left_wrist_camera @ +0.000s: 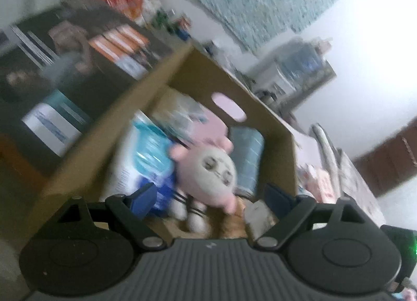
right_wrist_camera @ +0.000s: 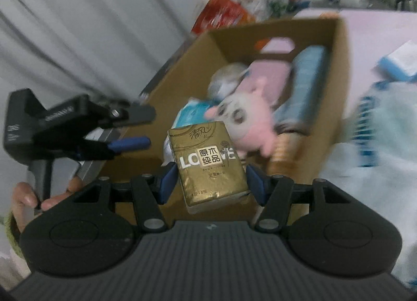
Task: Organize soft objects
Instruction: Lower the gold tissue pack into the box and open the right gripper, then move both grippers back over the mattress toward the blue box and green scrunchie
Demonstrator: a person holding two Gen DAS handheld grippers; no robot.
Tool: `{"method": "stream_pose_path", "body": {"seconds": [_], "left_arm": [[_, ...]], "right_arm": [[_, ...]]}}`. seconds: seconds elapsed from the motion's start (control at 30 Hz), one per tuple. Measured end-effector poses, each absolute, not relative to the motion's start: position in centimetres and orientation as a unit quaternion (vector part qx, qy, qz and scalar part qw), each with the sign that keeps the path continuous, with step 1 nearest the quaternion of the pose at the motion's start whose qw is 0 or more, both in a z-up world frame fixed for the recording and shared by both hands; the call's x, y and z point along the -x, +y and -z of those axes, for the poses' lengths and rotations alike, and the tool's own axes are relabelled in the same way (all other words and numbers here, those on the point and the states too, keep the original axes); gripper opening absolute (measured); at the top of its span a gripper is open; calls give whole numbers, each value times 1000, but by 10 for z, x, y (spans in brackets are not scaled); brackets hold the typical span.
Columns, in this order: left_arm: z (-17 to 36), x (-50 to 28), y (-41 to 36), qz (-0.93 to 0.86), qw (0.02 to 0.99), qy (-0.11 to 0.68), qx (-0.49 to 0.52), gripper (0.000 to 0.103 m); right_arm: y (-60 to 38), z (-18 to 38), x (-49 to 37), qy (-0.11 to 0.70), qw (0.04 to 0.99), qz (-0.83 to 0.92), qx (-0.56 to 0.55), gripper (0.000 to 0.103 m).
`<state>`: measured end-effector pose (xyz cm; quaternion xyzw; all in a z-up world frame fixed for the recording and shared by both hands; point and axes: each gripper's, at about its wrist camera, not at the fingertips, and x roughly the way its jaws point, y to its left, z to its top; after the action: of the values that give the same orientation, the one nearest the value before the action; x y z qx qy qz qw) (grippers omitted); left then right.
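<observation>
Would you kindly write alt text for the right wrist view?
The right gripper holds a gold tissue pack over an open cardboard box containing a pink plush toy. The left gripper appears at left, open.

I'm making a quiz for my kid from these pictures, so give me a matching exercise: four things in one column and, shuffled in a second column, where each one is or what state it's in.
Column one:
1. gold tissue pack
2. pink plush toy
3. left claw
4. cardboard box

Column two:
A. open, holding nothing
B. lying inside the box
C. between the right claw's fingers
D. holding plush and packets, cut-out handle in its far wall

Pairs: 1-C, 2-B, 3-A, 4-D
</observation>
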<state>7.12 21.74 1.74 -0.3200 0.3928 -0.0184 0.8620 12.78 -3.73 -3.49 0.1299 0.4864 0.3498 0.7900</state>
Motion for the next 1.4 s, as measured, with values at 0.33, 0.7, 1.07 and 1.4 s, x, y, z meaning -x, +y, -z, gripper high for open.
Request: {"method": "stream_pose_path", "body": {"seconds": [0.33,0.7,1.07,1.4], "left_arm": [[-36,-27,280,-88,891,322,308,91],[-20,-15,307,-118,878,331,325,91],[-20,-15,293,-112,881,336,314,91],[-35,-22,266,-92,896,340,270,94]], "right_arm": [[68,56,-149,549,732,-395,-83,57],[139,96,-146,619,675,-396,-64,59],[111,105,-160,639,632,-410,-156,66],[40,75,-142,562,669,-423,-242,70]]}}
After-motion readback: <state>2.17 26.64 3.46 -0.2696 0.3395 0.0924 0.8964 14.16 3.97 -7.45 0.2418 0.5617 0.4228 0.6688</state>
